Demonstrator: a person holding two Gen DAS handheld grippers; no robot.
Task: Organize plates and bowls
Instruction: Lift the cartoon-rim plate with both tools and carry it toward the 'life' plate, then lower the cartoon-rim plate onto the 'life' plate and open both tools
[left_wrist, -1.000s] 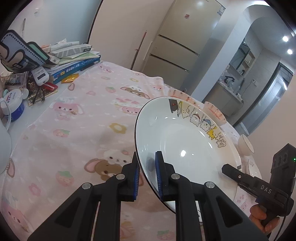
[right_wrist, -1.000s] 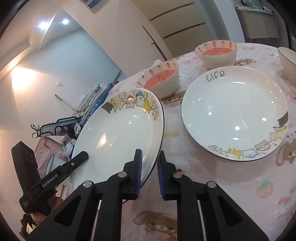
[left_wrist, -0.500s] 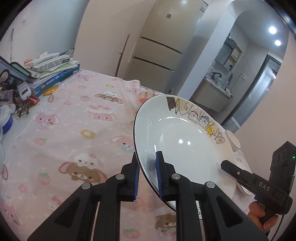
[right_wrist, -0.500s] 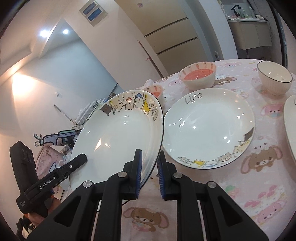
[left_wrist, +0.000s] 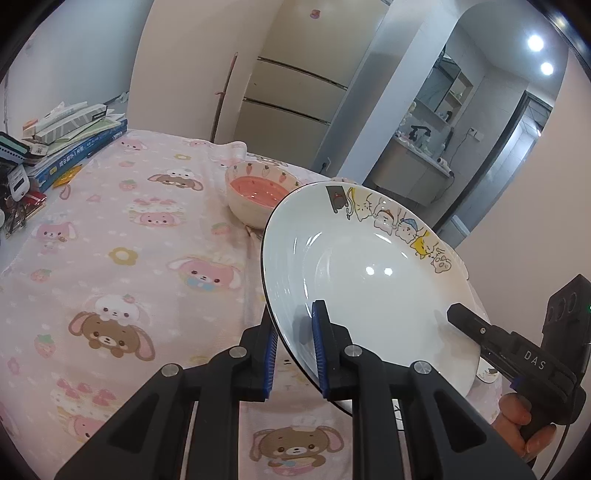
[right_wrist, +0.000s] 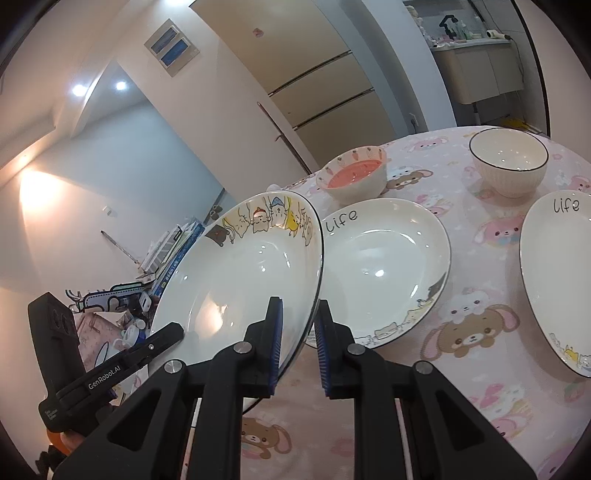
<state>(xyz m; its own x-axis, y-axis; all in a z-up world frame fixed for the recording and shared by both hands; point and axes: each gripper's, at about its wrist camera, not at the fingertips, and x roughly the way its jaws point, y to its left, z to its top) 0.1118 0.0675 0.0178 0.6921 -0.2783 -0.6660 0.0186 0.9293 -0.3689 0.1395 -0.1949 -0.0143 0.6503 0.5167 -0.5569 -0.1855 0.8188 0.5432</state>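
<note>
We see one white cartoon plate (left_wrist: 369, 280) held tilted in the air above the tabletop (left_wrist: 122, 236), which is covered in a pink cloth printed with bunnies and bears. In the left wrist view, the left gripper (left_wrist: 293, 350) sits at the lower centre of the frame, its blue-padded fingers (left_wrist: 318, 347) closed on the plate's near rim, one on each face. At the lower right of that frame, the right gripper (left_wrist: 465, 319) meets the plate's opposite edge, with a hand (left_wrist: 524, 424) gripping its handle.

In the right wrist view, the same plate fills the centre left, its row of cartoon animals along the upper rim. The right gripper's fingers (right_wrist: 275, 339) close on the plate's rim at lower centre. The left gripper appears at lower left, its tip touching the far edge.

Flat on the cloth just right of the held plate lies a second plate (right_wrist: 384, 269) lettered "life". A third plate (right_wrist: 557, 273) lies at the right edge. Above them stand a pink-lined bowl (right_wrist: 354, 177) and a white bowl (right_wrist: 509, 162), apart from each other. A stack of books (left_wrist: 74, 140) rests at the upper left of the left wrist view.
</note>
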